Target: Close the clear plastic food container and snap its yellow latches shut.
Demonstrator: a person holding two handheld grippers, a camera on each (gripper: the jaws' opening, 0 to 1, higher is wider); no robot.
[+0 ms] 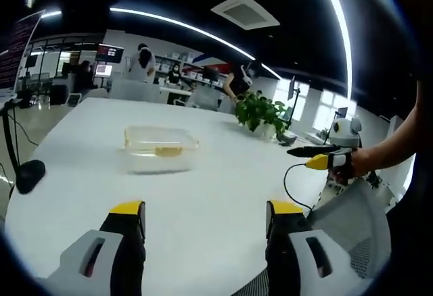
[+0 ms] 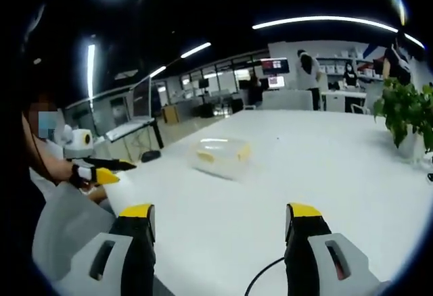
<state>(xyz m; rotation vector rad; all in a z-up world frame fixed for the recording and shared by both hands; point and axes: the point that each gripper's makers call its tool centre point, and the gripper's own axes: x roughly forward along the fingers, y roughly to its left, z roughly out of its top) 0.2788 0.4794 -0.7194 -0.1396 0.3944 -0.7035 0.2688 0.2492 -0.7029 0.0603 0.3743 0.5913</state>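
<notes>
Beside the container (image 1: 161, 149), left gripper view adds a microphone base (image 1: 29, 175).

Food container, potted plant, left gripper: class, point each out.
food container (image 1: 161, 149), left gripper view, front wall.
potted plant (image 1: 260, 111), left gripper view, leaves.
left gripper (image 1: 205, 218), left gripper view, midway between its open jaws.
</notes>
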